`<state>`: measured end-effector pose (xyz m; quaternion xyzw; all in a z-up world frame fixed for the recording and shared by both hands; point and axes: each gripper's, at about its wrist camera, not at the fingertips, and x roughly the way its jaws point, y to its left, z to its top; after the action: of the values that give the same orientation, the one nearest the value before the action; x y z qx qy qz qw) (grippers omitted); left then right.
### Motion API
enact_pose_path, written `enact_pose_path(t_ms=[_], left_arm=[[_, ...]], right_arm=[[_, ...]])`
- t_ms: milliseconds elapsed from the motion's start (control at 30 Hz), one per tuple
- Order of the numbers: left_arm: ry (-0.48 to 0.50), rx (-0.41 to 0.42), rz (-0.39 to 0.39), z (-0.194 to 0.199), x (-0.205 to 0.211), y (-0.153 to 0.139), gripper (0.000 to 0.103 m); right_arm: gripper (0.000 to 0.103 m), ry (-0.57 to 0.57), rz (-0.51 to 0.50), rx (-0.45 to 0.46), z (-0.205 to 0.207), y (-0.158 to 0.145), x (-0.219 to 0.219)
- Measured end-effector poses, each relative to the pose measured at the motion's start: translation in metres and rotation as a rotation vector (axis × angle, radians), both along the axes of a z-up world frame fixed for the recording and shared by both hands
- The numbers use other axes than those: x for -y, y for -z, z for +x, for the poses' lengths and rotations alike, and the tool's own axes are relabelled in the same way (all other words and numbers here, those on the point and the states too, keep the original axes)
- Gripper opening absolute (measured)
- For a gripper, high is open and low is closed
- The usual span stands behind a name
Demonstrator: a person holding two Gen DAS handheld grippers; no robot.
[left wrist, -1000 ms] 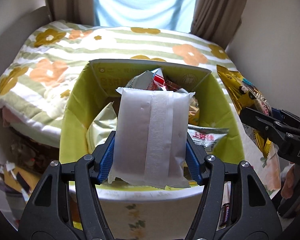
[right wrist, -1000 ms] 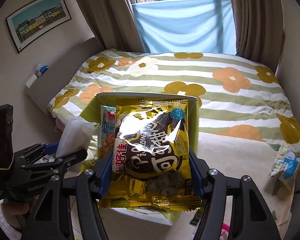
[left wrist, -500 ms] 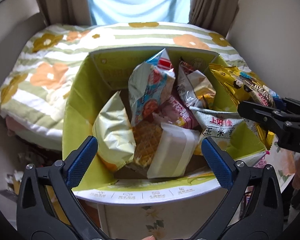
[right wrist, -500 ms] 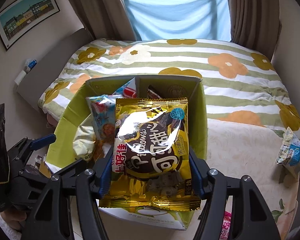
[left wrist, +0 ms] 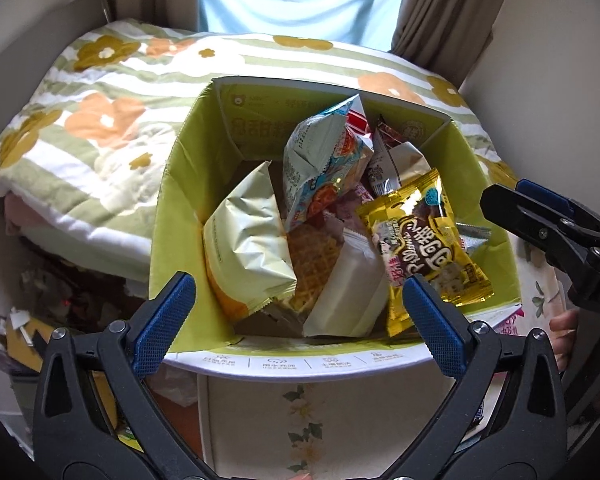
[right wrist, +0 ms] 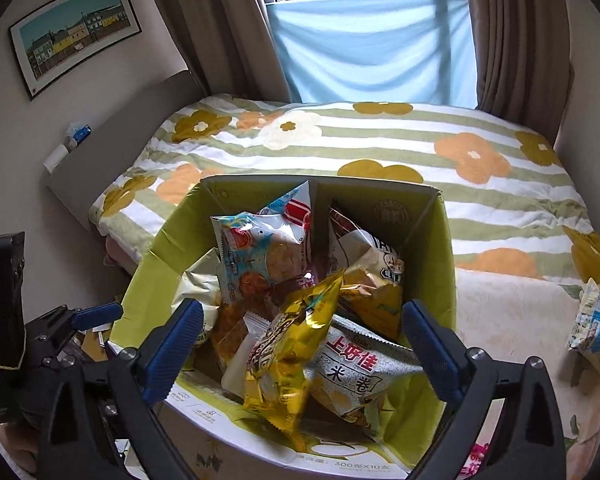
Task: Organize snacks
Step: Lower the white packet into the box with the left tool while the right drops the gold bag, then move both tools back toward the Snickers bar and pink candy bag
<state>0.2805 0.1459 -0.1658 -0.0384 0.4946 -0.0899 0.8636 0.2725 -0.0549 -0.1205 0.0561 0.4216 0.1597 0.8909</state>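
Both pairs of fingers are spread wide with nothing between them, poised over the open box (left wrist: 172, 216).

Left gripper (left wrist: 300, 308): its blue pads frame the near part of the box. Just beyond the left finger (left wrist: 166, 318) a pale green bag (left wrist: 248, 252) leans against the box's left wall. Between the fingers lie a waffle pack (left wrist: 314, 254) and a white pack (left wrist: 352, 292), the white one tilted with its lower end toward the near wall. Just past the right finger (left wrist: 430, 324) sits the gold bag (left wrist: 424, 248), resting on the white pack and the other snacks. Farther ahead a light blue bag (left wrist: 320, 168) stands upright in the pile. The right gripper (left wrist: 548, 228) shows at the right edge of this view, beside the box's right wall.

Right gripper (right wrist: 300, 340): the gold bag (right wrist: 288, 356) lies directly between its fingers, blurred and apart from both pads. Beside it, toward the right finger, is a grey bag (right wrist: 360, 372) with red characters. Ahead stand the light blue bag (right wrist: 260, 256) and a yellow bag (right wrist: 374, 284). Off to the right, well apart from the box, a small blue-and-white bag (right wrist: 592, 320) lies on the bed (right wrist: 380, 148). The left gripper (right wrist: 88, 320) shows at the left edge.
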Motion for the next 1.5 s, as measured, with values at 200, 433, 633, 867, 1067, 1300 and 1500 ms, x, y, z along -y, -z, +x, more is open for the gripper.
enact_pose_path(t_ms=[200,433,633,867,1067,1300,1500], left_arm=[[0.025,0.004,-0.020,-0.003,0.003,-0.004,0.103],[0.071,0.011,-0.024,-0.006,0.011,-0.011,0.103],[0.089,0.045,-0.031,-0.015,0.020,-0.024,0.103],[0.081,0.088,-0.021,-0.037,0.037,-0.039,0.103],[0.039,0.125,-0.043,-0.062,0.063,-0.050,0.103],[0.047,0.137,-0.063,-0.096,0.110,-0.050,0.103],[0.045,0.108,-0.055,-0.127,0.149,-0.036,0.103]], right_arm=[[0.099,0.017,-0.007,-0.007,-0.008,-0.004,0.005],[0.099,0.056,-0.011,-0.026,-0.018,-0.011,0.015],[0.099,0.085,-0.045,0.006,-0.029,-0.031,0.037],[0.099,0.143,-0.047,0.042,-0.047,-0.051,0.086],[0.099,0.139,-0.048,0.052,-0.069,-0.056,0.122],[0.099,0.119,-0.061,0.032,-0.099,-0.046,0.158],[0.099,0.115,-0.022,-0.006,-0.124,-0.029,0.191]])
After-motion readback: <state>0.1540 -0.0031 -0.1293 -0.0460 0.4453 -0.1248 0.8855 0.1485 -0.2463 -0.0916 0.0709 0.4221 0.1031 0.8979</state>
